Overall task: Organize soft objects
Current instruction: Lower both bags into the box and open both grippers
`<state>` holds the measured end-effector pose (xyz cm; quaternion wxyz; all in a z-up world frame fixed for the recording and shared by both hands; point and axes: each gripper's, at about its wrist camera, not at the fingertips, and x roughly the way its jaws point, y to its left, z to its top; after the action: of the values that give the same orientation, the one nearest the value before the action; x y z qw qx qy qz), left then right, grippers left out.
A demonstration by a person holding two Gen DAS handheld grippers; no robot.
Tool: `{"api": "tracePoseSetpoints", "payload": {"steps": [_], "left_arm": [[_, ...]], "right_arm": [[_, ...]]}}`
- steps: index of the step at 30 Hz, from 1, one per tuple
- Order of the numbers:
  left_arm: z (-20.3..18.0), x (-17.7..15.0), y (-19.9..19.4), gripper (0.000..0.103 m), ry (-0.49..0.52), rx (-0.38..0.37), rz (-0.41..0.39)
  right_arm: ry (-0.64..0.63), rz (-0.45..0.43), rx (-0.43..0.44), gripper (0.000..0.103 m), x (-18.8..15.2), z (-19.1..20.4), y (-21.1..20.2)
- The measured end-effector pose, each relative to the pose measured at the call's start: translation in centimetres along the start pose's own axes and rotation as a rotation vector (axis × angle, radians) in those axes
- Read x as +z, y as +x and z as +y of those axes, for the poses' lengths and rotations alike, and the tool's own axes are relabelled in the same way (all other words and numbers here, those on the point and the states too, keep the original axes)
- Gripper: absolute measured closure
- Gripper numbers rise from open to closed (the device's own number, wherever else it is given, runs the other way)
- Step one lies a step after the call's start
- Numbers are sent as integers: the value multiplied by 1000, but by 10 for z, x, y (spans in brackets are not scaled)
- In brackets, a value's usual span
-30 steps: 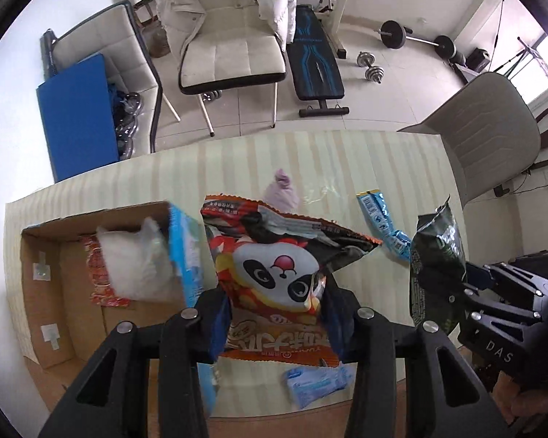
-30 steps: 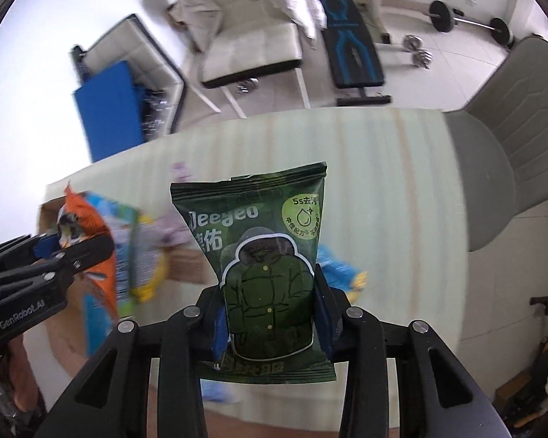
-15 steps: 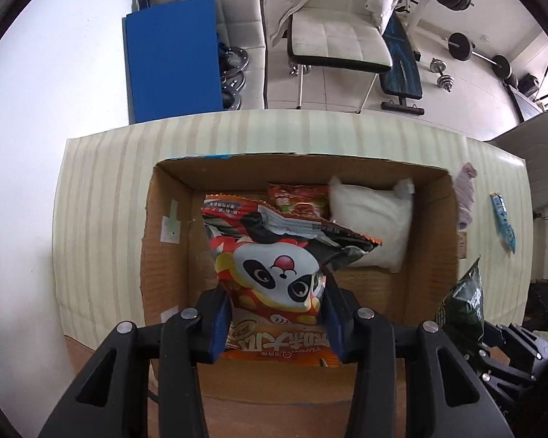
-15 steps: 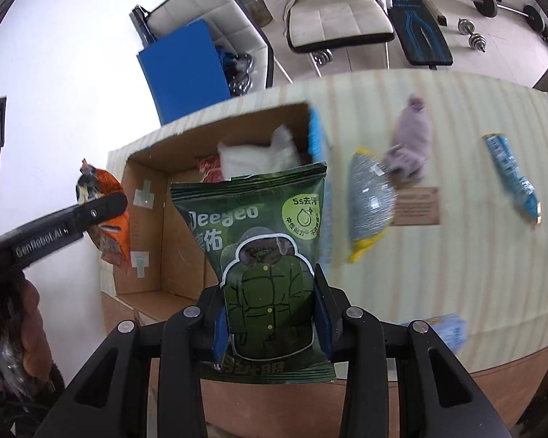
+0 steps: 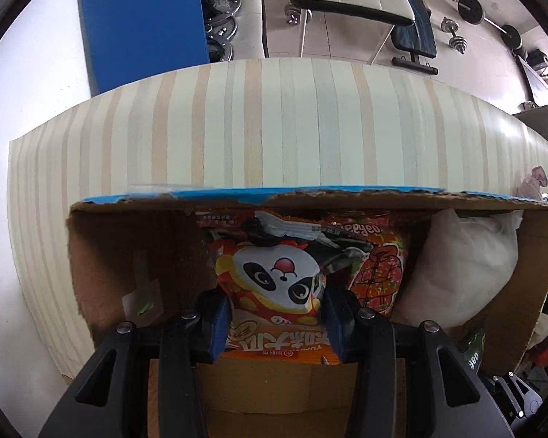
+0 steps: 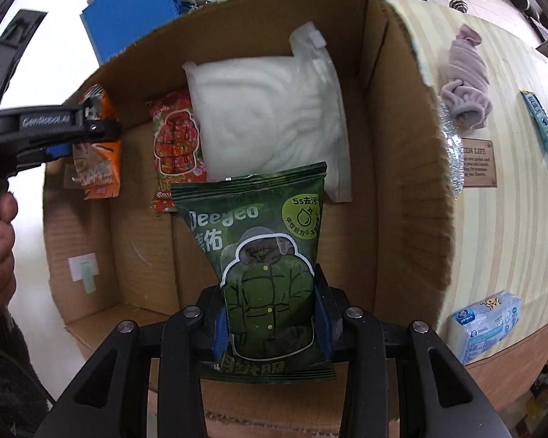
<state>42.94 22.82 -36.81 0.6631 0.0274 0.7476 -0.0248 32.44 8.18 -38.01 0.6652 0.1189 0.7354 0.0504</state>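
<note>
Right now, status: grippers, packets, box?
Left gripper shut on panda packet. Right gripper shut on green packet. Both over cardboard box. Nothing blocking.

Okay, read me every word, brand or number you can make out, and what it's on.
"Deegeo" and "5s": green jacket-print packet in the right gripper.
"GenRobot.AI": black left gripper.
"LIFE": brown card on the striped table; its smaller lines are too blurred.
Orange panda snack bag: print unreadable.

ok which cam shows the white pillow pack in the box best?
Right wrist: the white pillow pack lies whole and unobstructed on the cardboard box floor. Left wrist catches it edge-on against the right wall, bottom partly cut off.
</note>
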Motion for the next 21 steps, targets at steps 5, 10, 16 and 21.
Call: {"api": "tracePoseSetpoints", "payload": {"steps": [5,10,16,21], "left_arm": [[4,3,14,58,-25,-16,58],[13,-3,-1,35,-51,-59,44],[18,-29,-49,14,-40,-57,-66],[18,-71,-88,6,-33,-60,-165]], "right_arm": [[3,30,-28,62,1,0,18],[10,66,-24,50,0,1,24],[-41,16,-34,6,-8,15,2],[-40,-57,-73,1,-15,17,-27]]}}
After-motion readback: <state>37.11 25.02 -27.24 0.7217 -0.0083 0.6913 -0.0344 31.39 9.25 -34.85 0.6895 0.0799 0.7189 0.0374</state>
